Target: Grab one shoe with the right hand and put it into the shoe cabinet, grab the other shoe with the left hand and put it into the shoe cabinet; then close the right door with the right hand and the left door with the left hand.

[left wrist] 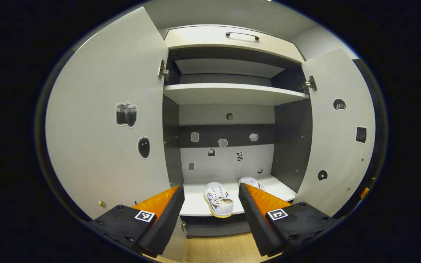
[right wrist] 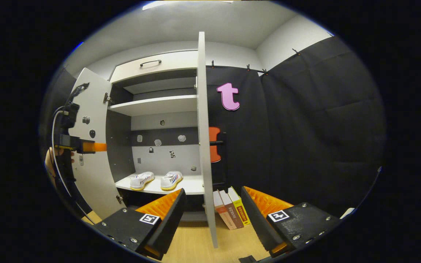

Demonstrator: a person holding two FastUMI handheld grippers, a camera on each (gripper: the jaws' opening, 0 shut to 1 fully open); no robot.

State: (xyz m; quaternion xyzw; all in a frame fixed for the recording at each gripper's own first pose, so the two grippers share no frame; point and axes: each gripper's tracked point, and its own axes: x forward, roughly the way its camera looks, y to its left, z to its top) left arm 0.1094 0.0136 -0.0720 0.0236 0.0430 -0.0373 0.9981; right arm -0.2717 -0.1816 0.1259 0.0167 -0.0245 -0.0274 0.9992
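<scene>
Two shoes point(right wrist: 157, 180) side by side on cabinet's bottom shelf point(right wrist: 192, 188); doors point(right wrist: 204, 146) open.

In your left gripper view, the second shoe point(left wrist: 251, 181) sat half hidden behind your own right finger point(left wrist: 260, 208), with just its toe end showing. The stickers on the cabinet's back panel point(left wrist: 227, 160) were too small to make out. In your right gripper view, the right door point(right wrist: 205, 146) stood edge-on and covered part of the orange object point(right wrist: 215, 144) behind it. The books point(right wrist: 231, 208) were partly covered by that door's lower edge.
</scene>
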